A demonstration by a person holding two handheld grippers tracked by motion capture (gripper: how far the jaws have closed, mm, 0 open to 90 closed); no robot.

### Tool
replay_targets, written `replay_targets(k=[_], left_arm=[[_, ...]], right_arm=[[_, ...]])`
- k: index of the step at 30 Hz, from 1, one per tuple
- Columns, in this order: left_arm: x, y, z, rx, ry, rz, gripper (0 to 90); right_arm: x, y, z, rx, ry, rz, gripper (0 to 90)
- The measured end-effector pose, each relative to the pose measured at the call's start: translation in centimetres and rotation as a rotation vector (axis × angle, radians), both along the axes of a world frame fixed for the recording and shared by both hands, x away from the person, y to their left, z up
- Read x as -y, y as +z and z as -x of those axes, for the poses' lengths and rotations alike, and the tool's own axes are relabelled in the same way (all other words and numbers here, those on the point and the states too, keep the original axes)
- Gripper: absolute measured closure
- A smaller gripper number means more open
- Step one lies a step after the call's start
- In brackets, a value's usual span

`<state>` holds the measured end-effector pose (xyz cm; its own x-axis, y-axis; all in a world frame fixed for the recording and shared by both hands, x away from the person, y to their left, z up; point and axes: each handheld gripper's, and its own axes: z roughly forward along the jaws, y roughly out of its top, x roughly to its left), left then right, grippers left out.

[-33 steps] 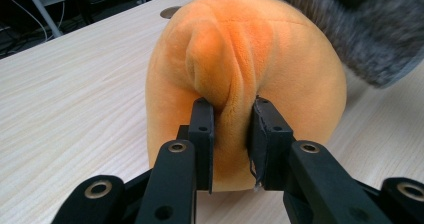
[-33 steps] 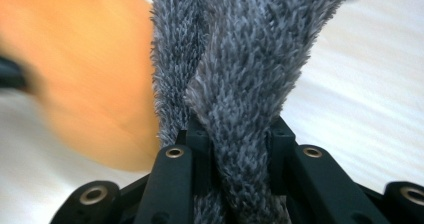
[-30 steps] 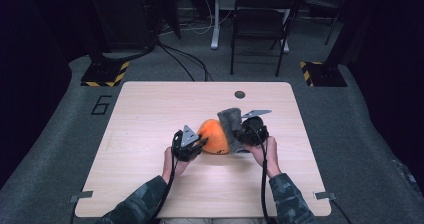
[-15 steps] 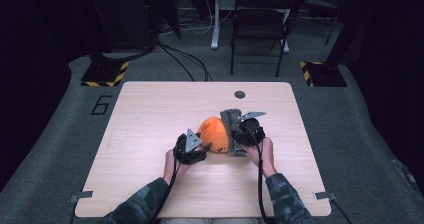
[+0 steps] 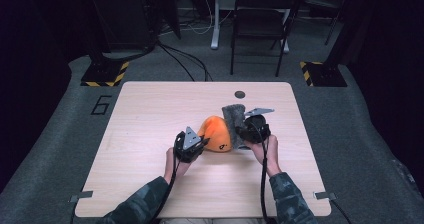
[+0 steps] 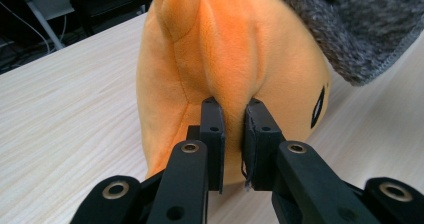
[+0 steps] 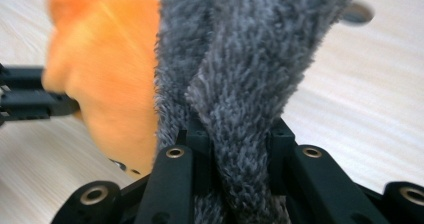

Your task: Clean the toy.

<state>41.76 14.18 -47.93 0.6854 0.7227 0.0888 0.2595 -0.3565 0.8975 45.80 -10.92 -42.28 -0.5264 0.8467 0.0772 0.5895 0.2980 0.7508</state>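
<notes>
- Plush toy (image 5: 216, 134), orange, sits mid-tabletop (image 5: 150, 114), a grey fuzzy cloth (image 5: 233, 120) draped against its right side.
- Your left hand-held gripper (image 6: 234, 134), whose jaws have just been closing, pinches a fold of the toy's orange fabric.
- Your right hand-held gripper (image 7: 235, 154) clamps the grey cloth, bunched between its jaws.

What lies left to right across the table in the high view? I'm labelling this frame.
Left gripper → orange plush toy → grey fuzzy cloth → right gripper.
</notes>
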Motion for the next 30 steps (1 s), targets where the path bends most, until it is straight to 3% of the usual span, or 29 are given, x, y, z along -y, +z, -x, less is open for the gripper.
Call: replay_targets(k=[4,7,10,12,15,17,18,30], left_arm=[[0.3,0.4,0.4,-0.013,-0.021,-0.004,80.5],[0.8,0.3,0.7,0.0,-0.032,-0.016,80.2],[1.0,0.3,0.9,0.016,-0.048,-0.03,79.5],[1.3,0.3,1.2,0.032,-0.057,-0.049,79.2],[1.5,-0.2,1.1,0.032,-0.076,-0.073,79.2],[1.4,-0.3,0.9,0.03,-0.071,-0.067,79.1],[1.3,-0.3,0.9,0.03,-0.069,-0.074,79.1],[0.9,-0.6,0.5,0.014,-0.07,-0.062,78.4]], right_arm=[[0.0,2.3,1.1,0.042,0.027,-0.08,71.7],[-1.0,2.9,1.7,0.043,0.063,-0.12,71.5],[-2.0,2.6,1.8,0.026,0.088,-0.102,71.2],[-3.3,1.7,1.8,0.016,0.097,-0.018,71.1],[-3.4,0.9,1.5,0.012,0.08,0.045,71.0],[-2.9,0.6,1.1,-0.015,0.07,0.041,71.0],[-2.7,0.3,0.9,-0.016,0.066,0.072,71.0],[-0.2,-3.4,-1.2,-0.183,-0.006,0.133,71.1]])
